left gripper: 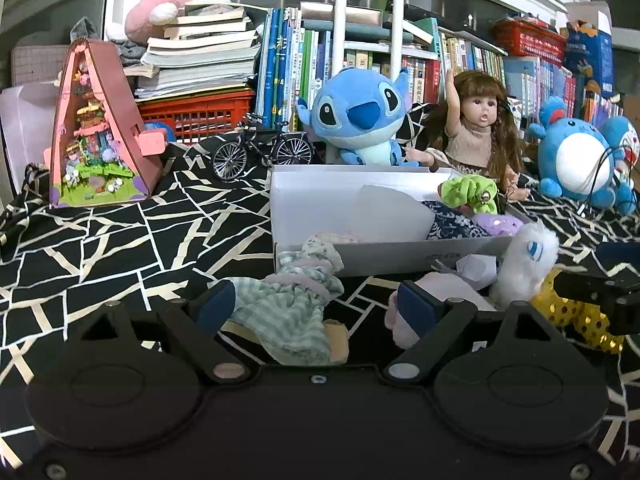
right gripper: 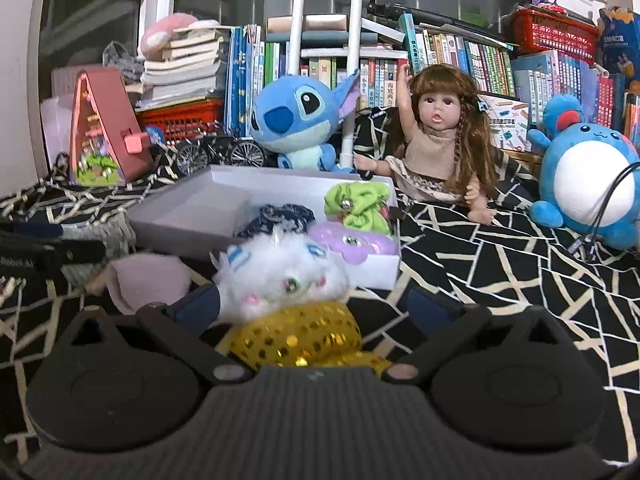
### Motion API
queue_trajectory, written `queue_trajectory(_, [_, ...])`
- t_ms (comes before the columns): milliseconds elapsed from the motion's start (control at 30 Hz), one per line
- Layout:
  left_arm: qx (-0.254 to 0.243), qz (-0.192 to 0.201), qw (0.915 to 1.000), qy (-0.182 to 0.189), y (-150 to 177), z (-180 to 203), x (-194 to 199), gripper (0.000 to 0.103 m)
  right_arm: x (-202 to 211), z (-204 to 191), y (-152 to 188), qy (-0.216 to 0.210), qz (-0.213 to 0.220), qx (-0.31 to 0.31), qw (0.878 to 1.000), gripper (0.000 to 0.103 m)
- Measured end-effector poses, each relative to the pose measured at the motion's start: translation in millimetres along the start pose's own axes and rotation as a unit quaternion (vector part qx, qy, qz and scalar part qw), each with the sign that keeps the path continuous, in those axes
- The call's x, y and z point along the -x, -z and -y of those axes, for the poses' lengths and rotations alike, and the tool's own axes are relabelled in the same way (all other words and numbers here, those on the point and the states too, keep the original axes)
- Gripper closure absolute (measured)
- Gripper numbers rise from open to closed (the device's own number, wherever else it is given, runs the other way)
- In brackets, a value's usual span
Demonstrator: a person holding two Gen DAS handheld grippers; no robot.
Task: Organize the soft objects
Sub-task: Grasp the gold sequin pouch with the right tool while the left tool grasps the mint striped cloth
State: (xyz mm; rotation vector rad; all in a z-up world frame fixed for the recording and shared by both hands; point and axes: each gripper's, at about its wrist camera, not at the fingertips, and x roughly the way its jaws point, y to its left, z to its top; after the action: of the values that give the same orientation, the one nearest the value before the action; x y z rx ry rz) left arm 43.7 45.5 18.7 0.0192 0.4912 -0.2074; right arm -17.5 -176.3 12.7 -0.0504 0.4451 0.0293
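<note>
We log: left hand-held gripper [left gripper: 316, 300] released, straddling green checked scrunchie [left gripper: 288, 312]; right hand-held gripper [right gripper: 316, 304] released around gold sequin scrunchie [right gripper: 296, 340]. We advise: pinch fabric centrally, lift clear, drop into white box [right gripper: 180, 216].

Green-checked scrunchie [left gripper: 294, 312] crumpled between my left fingers, fluffy white plush [right gripper: 280, 272] on gold sequin scrunchie [right gripper: 296, 338] before my right, green [right gripper: 358, 204], navy [right gripper: 276, 216], purple [right gripper: 352, 242] ones in white box [right gripper: 188, 216].
</note>
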Motion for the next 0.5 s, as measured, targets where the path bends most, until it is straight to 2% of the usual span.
queue_trajectory(167, [-0.010, -0.011, 0.9998, -0.016, 4, -1, -3, 0.015, 2, 0, 8, 0.007, -0.008, -0.001, 1.000, 0.000])
queue_trajectory(500, [0.030, -0.037, 0.9987, -0.020, 10, -20, -12, 0.015, 1, -5, 22, 0.026, -0.023, 0.019, 0.999, 0.000])
